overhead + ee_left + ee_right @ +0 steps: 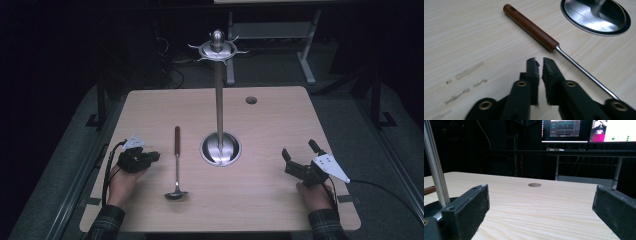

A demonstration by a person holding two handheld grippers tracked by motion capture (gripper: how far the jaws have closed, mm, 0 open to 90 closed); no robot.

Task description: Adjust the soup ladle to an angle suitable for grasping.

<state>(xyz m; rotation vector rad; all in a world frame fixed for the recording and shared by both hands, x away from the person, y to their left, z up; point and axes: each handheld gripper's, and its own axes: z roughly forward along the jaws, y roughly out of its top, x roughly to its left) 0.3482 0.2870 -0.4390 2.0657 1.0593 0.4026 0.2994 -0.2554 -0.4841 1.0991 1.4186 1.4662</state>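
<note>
A ladle (176, 162) with a brown wooden handle lies on the light wood table (270, 200), its bowl toward the front edge. Right of it stands a tall steel rack (219, 100) with a round base and hooks at the top. My left gripper (155, 156) is shut with nothing between its jaws, just left of the ladle's handle. In the left gripper view the gripper (541, 61) points at the ladle (530, 27) where wood meets steel shaft, a little short of it. My right gripper (299, 148) stands open and empty right of the rack's base. In its own view the right gripper (541, 197) holds nothing.
A round cable hole (251, 100) sits near the table's far right. The rack's pole (435, 167) rises at the left of the right gripper view. Monitors (564, 130) and desk frames stand beyond the far edge. Bare tabletop lies between the rack's base (596, 16) and the right gripper.
</note>
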